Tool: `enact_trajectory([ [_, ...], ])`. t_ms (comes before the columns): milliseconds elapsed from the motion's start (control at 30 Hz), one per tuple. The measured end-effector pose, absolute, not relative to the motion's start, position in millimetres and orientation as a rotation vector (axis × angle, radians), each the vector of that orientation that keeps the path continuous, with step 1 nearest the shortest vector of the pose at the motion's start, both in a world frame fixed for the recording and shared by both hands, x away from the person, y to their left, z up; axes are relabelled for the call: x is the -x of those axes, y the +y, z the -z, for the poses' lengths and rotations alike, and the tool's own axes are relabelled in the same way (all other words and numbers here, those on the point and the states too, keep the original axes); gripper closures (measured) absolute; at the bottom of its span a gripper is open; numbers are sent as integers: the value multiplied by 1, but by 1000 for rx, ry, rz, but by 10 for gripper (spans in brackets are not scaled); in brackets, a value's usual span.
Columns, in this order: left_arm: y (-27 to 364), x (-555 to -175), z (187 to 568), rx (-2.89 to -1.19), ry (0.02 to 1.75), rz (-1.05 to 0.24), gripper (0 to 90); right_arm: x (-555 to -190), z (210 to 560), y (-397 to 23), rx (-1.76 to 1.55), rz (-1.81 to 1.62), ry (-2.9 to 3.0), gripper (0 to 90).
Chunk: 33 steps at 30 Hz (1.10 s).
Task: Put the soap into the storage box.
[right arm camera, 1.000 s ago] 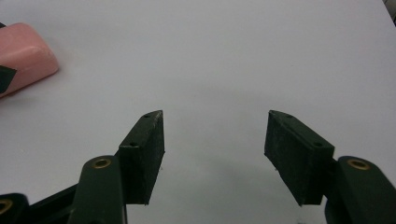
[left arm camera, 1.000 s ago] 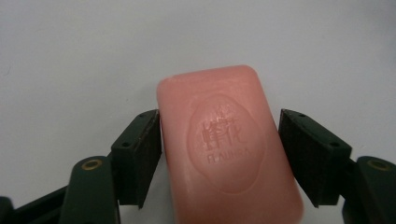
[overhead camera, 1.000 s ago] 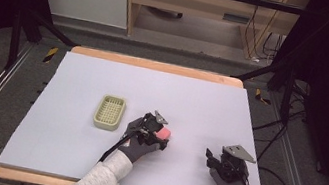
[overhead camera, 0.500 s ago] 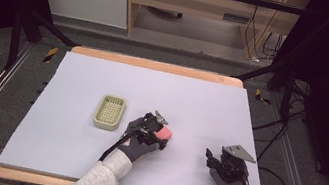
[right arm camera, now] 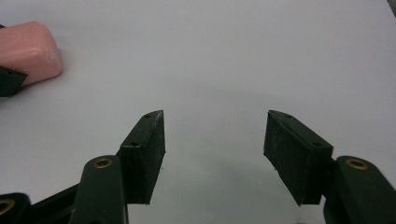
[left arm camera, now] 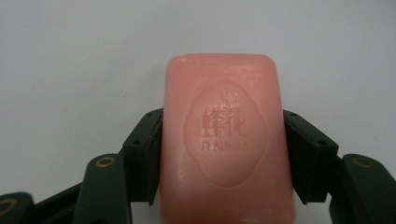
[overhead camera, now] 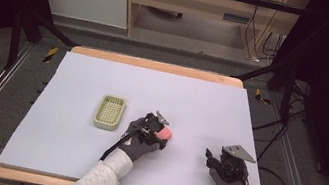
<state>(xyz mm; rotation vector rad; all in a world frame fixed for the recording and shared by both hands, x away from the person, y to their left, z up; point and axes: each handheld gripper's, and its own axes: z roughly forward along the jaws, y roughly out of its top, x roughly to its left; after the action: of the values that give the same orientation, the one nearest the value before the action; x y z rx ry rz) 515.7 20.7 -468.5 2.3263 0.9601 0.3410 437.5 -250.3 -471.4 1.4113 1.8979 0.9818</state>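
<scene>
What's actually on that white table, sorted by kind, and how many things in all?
Pink soap bar: 1, held by the left gripper
Pale green soap dish: 1
Hand-held grippers: 2, counting the right gripper
Total: 4

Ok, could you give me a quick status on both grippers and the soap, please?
Left gripper shut on pink soap bar. Right gripper open, empty, over bare table. Soap dish empty; nothing between.

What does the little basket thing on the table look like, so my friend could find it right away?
Start at the big pale table with the wooden edge. Left of the middle, to the left of the left gripper that is closed on a pink soap bar, sits the small tray. It is the only yellowish-green thing there, a rounded rectangle with a grid of slots inside.
</scene>
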Motion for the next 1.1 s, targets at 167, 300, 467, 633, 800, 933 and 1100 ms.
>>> enact_trajectory([
  [167,22,-515,467,-2324,955,-323,370,-437,471,-250,-1411,-982,1900,384],
  [300,27,-512,461,-2327,940,-340,370,-438,471,-250,-1412,-981,1898,384],
  [467,33,-509,455,-2314,935,-333,370,-437,471,-250,-1412,-980,1896,384],
  [633,44,-504,447,-2290,940,-326,370,-437,471,-251,-1417,-984,1892,384],
  [800,57,-500,441,-2270,943,-323,371,-437,471,-251,-1419,-980,1891,384],
  [933,69,-498,437,-2248,954,-331,370,-438,472,-251,-1417,-979,1891,383],
  [1100,86,-493,432,-2239,960,-352,370,-438,472,-251,-1421,-974,1889,381],
])
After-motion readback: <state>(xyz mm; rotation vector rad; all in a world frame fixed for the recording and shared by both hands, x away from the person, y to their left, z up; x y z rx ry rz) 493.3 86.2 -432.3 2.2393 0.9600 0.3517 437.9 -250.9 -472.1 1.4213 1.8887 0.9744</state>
